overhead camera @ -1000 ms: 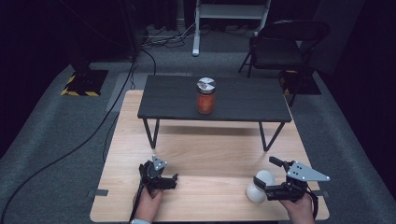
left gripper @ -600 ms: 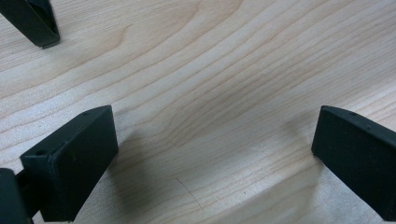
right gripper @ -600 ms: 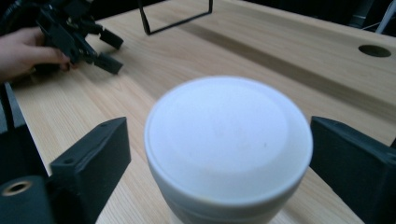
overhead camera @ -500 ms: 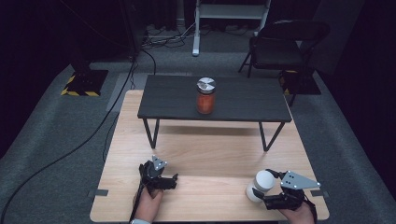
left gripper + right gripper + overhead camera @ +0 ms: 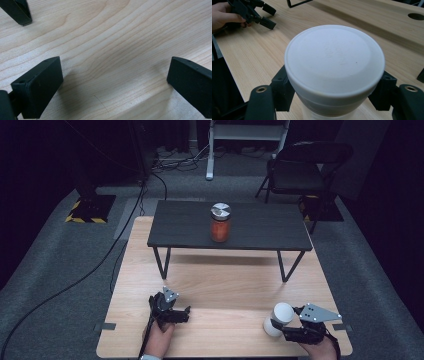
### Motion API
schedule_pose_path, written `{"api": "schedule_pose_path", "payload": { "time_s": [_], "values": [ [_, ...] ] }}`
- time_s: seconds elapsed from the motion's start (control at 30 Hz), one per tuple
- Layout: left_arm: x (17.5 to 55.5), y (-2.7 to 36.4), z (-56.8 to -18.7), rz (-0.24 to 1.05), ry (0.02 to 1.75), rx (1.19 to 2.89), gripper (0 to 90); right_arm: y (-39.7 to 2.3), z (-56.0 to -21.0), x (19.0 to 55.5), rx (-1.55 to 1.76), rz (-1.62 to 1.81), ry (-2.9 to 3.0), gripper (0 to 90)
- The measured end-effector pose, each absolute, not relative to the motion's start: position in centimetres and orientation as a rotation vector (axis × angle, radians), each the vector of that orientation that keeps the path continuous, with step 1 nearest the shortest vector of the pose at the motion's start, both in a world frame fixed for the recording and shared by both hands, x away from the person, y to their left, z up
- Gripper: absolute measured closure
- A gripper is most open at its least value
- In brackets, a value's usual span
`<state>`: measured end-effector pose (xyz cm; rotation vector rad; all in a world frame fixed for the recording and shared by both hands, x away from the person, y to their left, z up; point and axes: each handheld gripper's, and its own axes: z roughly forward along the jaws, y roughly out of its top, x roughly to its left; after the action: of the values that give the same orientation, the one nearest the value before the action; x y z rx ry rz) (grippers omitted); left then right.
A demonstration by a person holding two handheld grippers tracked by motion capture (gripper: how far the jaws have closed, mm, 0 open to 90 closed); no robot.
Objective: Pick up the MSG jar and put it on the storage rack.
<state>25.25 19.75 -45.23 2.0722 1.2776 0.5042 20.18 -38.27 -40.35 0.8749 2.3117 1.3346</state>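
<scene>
Jaws apparently around white container point(image 5: 334, 67)

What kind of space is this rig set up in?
Probably a lab or studio recording bay, not a home: a light wooden tabletop stands on grey carpet, black cables trail across the floor, and a yellow-and-black hazard-striped base plate sits against dark surroundings.

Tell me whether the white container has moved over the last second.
No. The white container stays in the same spot by the wooden table's front right corner.
</scene>
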Motion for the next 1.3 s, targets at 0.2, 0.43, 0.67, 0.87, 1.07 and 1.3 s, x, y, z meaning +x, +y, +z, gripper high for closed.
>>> {"api": "schedule_pose_path", "payload": {
  "time_s": [0.2,0.43,0.67,0.87,1.07,1.3],
  "values": [
    [25.3,19.8,-45.2,0.504,1.277,2.072,0.1,-38.0,-39.3,20.6,0.865,1.37,2.287,33.0],
    [25.2,19.7,-45.2,0.504,1.278,2.072,0.1,-37.5,-37.4,22.0,0.85,1.396,2.279,32.5],
    [25.3,19.8,-45.2,0.504,1.277,2.072,0.1,-37.1,-34.2,23.9,0.832,1.43,2.253,32.5],
    [25.3,19.8,-45.2,0.504,1.277,2.073,0.1,-36.4,-31.0,25.1,0.817,1.424,2.25,32.5],
    [25.3,19.8,-45.2,0.504,1.271,2.075,0.1,-35.3,-26.9,26.7,0.812,1.449,2.236,32.5],
    [25.3,19.8,-45.2,0.503,1.273,2.074,0.1,-33.0,-22.2,28.9,0.813,1.44,2.227,32.5]
  ]
}}
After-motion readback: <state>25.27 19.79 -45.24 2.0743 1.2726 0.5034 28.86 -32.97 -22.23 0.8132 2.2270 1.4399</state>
